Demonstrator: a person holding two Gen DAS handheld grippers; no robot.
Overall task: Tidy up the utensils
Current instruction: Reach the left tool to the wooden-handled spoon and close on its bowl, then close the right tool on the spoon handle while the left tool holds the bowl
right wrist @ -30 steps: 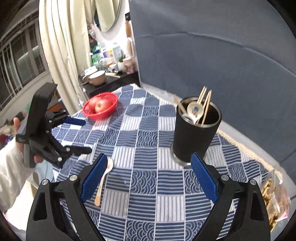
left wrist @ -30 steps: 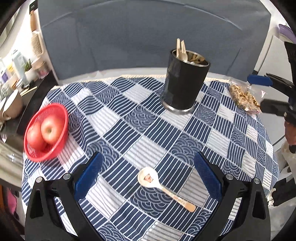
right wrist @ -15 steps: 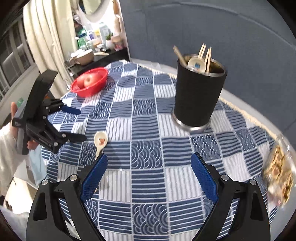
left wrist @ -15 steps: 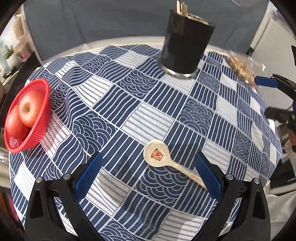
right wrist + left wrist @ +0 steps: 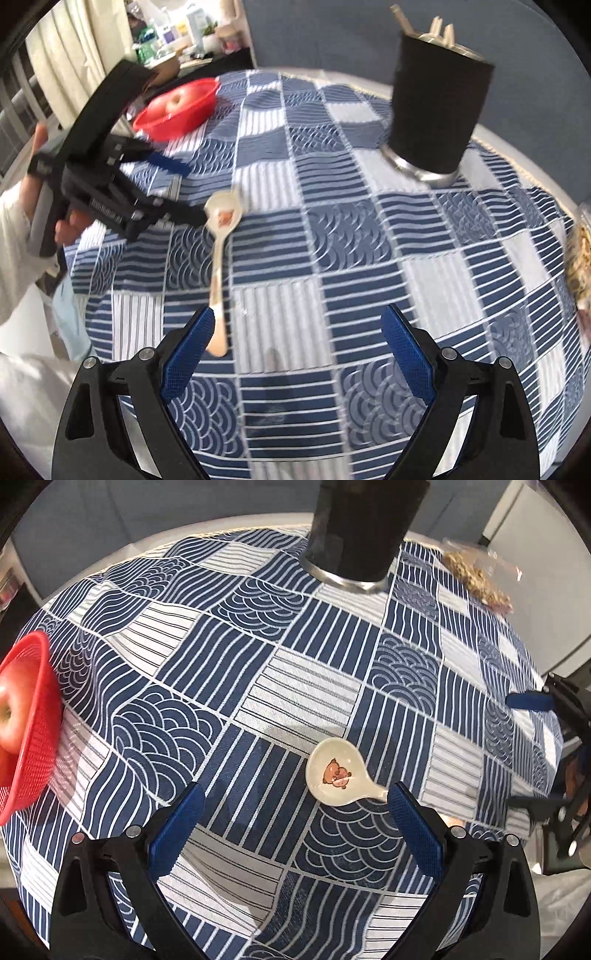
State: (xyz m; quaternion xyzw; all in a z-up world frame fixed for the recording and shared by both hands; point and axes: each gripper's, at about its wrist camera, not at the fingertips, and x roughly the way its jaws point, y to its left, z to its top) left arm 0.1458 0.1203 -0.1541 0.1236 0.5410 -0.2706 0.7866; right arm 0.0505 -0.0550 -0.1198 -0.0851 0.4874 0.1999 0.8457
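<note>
A cream ceramic spoon (image 5: pixel 337 776) with a bear picture lies flat on the blue patterned tablecloth (image 5: pixel 306 686). Its handle is hidden behind my left gripper's right finger. My left gripper (image 5: pixel 295 805) is open and low over the cloth, its jaws either side of the spoon bowl. In the right wrist view the spoon (image 5: pixel 221 236) lies with its handle toward my right gripper (image 5: pixel 297 332), which is open and empty; the handle tip is by its left finger. A black utensil cup (image 5: pixel 436 107) holding wooden utensils stands at the far side, also in the left wrist view (image 5: pixel 362 528).
A red basket (image 5: pixel 29 731) with apples sits at the table's left edge, also in the right wrist view (image 5: pixel 177 107). A snack bag (image 5: pixel 476 576) lies at the far right edge. A cluttered shelf (image 5: pixel 177 37) stands beyond the table.
Both grippers have moved down and in toward the spoon. The left gripper now brackets the spoon bowl; the right gripper has come close to the handle end.
</note>
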